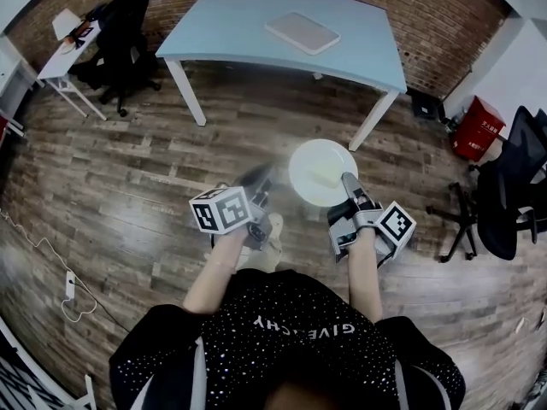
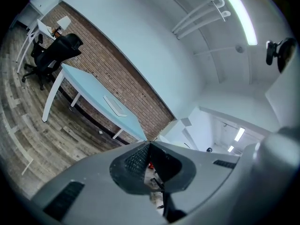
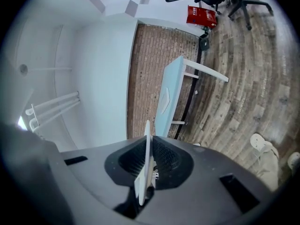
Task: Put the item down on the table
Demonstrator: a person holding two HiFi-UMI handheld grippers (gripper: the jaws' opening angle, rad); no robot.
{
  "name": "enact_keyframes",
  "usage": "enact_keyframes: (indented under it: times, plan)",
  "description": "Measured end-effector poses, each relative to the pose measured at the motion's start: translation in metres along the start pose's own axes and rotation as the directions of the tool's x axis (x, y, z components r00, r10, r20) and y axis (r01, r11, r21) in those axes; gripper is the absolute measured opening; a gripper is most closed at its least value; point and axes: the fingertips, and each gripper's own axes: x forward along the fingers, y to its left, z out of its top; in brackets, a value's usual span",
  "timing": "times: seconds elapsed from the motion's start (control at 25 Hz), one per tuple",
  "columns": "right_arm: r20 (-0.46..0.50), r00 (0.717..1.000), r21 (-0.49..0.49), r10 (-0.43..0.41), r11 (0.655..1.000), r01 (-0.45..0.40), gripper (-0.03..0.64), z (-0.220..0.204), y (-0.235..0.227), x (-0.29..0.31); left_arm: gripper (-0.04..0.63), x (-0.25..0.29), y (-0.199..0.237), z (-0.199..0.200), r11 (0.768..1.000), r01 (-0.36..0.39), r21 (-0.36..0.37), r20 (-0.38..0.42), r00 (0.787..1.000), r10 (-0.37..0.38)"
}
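Head view: the person is standing on the wooden floor, and the right gripper [image 1: 348,183] is holding a white plate [image 1: 320,171] by its rim at 4 o'clock. The plate is lying face-up and roughly level, reaching from the jaws toward 11 o'clock. Being round, it has no long axis. The blue table [image 1: 231,24] is standing well apart at 12 o'clock, with a flat tray [image 1: 302,32] lying on it. The left gripper [image 1: 259,202] is hanging blurred at 9 o'clock of the plate.

Left gripper view: the jaws are pressing together with nothing between them.

Right gripper view: the jaws are clamping the plate, which is showing edge-on and running from 6 to 12 o'clock.

With only one rim pinched, the plate is likely risking a droop or slip, or a knock against the tray.
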Motion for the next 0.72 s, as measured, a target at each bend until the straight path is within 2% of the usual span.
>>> enact_keyframes:
  times: [0.16, 0.4, 0.72]
  plan:
    - [0.001, 1.0, -0.004, 0.014, 1.0, -0.014, 0.031, 0.008, -0.001, 0.022, 0.011, 0.02, 0.022, 0.011, 0.999, -0.034, -0.012, -0.001, 0.999, 0.034]
    - [0.012, 1.0, 0.013, 0.011, 1.0, -0.011, 0.031, 0.048, 0.013, 0.102, 0.011, 0.089, 0.055, 0.055, 0.994, -0.098, 0.044, -0.101, 0.99, 0.102]
    - [0.012, 1.0, -0.013, -0.007, 1.0, 0.008, 0.031, 0.071, 0.016, 0.163, 0.011, 0.135, 0.077, 0.089, 0.995, -0.094, 0.022, -0.108, 0.99, 0.095]
